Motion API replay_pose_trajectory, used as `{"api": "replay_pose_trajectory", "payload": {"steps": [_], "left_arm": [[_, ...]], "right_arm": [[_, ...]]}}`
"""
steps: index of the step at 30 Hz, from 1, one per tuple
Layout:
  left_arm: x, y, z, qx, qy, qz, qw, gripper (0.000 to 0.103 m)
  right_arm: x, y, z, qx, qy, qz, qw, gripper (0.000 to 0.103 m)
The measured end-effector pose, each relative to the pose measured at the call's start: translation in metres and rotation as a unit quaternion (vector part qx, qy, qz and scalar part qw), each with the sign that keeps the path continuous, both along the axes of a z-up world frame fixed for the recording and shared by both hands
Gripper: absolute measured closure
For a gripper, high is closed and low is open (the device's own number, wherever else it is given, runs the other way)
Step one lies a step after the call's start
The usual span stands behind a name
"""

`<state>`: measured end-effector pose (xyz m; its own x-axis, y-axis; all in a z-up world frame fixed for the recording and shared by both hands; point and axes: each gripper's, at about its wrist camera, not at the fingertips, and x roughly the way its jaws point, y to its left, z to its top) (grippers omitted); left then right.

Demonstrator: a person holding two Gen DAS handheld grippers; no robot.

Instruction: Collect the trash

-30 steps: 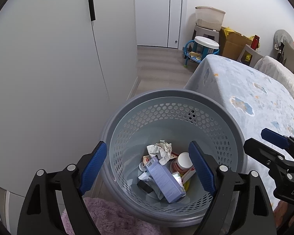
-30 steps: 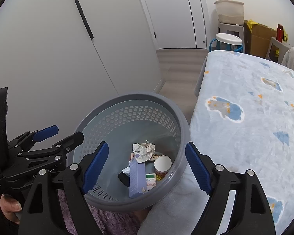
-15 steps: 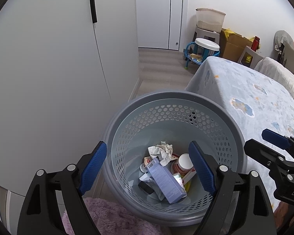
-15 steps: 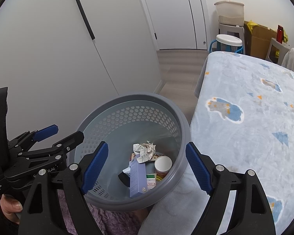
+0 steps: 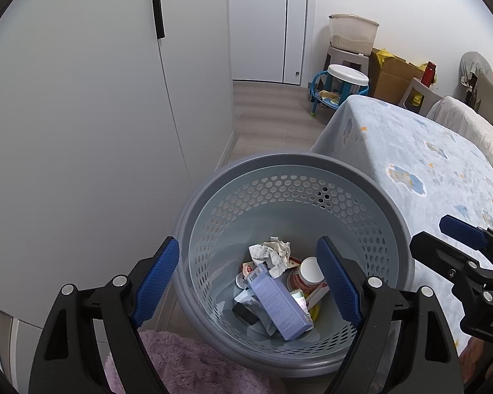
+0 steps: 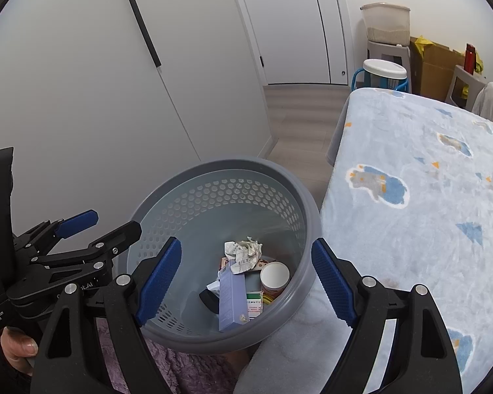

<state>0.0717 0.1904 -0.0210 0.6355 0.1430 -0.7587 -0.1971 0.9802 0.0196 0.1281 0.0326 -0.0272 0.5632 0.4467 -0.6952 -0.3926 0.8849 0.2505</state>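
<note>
- The grey perforated basket (image 5: 391,207) stands on the floor between a white wardrobe (image 5: 82,115) and a bed with a pale blue blanket (image 6: 427,197); its near rim is cut off behind both grippers' black frames.
- The trash lies at the basket's bottom: a crumpled paper (image 5: 272,252) at 12 o'clock of the heap, a lilac box (image 5: 276,298) slanting towards 5 o'clock, and a white-lidded jar (image 5: 307,271) at 3 o'clock.
- Smaller packets and a dark object under the box are half covered and hard to identify.
- A purple fluffy fabric (image 5: 187,361) at 6 o'clock is cut off by the edge of the view.
- The left gripper (image 5: 249,282) has its blue pads spread wide above the basket, grasping nothing and touching nothing.
- The right gripper (image 6: 246,275) is likewise spread wide over the basket, empty.
- In the right wrist view, a hand (image 6: 19,348) at 8 o'clock shows only partly under the left gripper's handle.
</note>
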Motion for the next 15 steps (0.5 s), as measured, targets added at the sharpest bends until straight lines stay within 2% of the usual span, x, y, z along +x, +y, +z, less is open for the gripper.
{"api": "replay_pose_trajectory", "payload": {"steps": [15], "left_arm": [[0.0,0.0006,0.0,-0.001,0.001,0.0,1.0,0.021]], "right_arm": [[-0.0001,0.0002,0.0001,0.0,0.0,0.0,1.0,0.023]]}}
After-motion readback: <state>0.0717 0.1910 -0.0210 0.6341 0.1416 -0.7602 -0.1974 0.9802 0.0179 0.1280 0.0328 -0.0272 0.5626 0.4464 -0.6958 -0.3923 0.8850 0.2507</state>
